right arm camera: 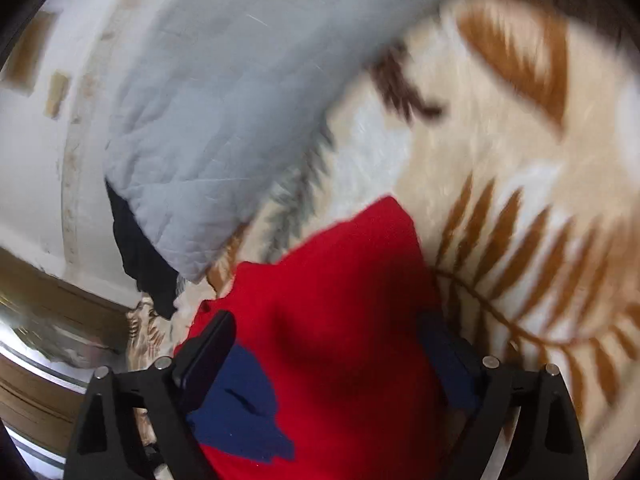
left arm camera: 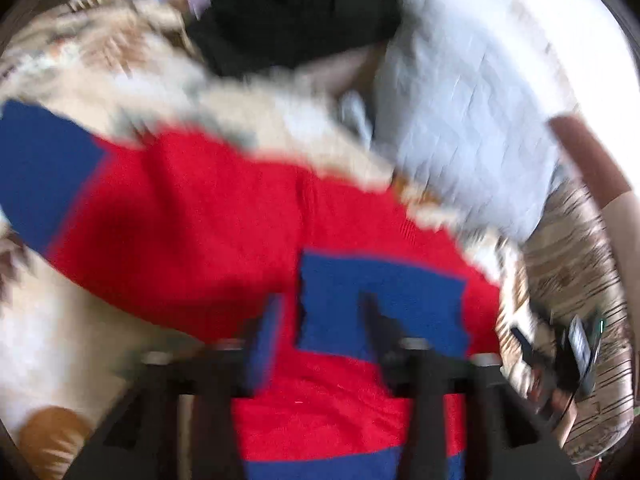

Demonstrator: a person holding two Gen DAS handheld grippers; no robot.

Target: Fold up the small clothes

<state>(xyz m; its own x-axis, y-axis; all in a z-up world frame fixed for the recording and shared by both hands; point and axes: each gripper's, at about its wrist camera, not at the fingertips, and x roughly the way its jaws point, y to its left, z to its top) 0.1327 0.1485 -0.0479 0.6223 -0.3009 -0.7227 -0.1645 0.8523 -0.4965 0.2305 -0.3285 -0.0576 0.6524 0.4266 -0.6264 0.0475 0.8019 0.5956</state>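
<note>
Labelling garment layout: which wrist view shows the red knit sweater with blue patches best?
Left wrist view. The red knit sweater with blue patches spreads across the frame there, showing a blue cuff at the left, a blue block in the middle and a blue band below, though blurred. The right wrist view shows only a close red bulk with one dark blue patch.

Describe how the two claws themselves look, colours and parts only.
Both are matte black plastic. The left claw has two flat, narrow fingers on a black crossbar with silver bolts. The right claw has a rounded black pad, wedge-shaped black arms and silver bolt heads. No cables or markings show.
</note>
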